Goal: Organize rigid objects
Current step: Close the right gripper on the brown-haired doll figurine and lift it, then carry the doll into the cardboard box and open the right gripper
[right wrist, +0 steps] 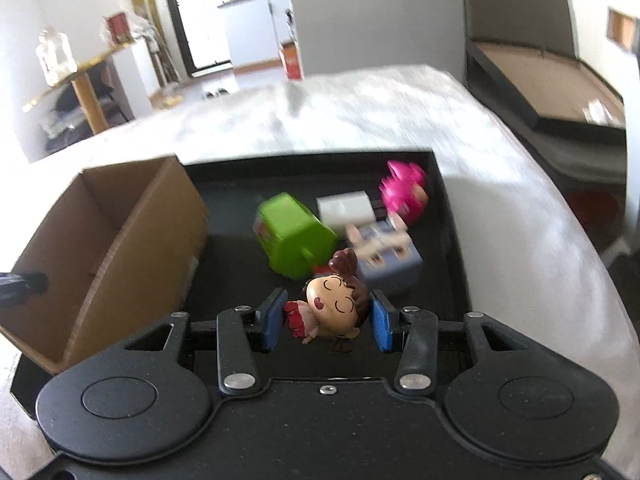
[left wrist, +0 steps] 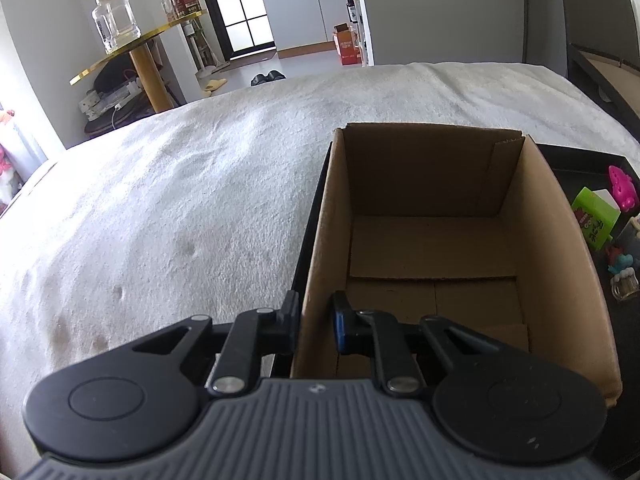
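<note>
An open, empty cardboard box [left wrist: 424, 168] stands at the left end of a black tray [right wrist: 312, 168] on a white blanket. My left gripper [left wrist: 316, 316] is shut on the box's near left wall, one finger outside and one inside. In the right wrist view, my right gripper [right wrist: 328, 312] is shut on a small doll figurine [right wrist: 332, 304] with brown hair and a red skirt, held a little above the tray floor with the blue pads against its sides. The cardboard box [right wrist: 140, 232] lies to the left of that gripper.
More toys lie on the tray beyond the doll: a green block [right wrist: 292, 232], a white cube [right wrist: 344, 208], a pink toy [right wrist: 404, 192] and a pale blue box [right wrist: 392, 264]. The white blanket [left wrist: 180, 200] spreads left of the tray. A dark bed frame [right wrist: 540, 92] stands at the right.
</note>
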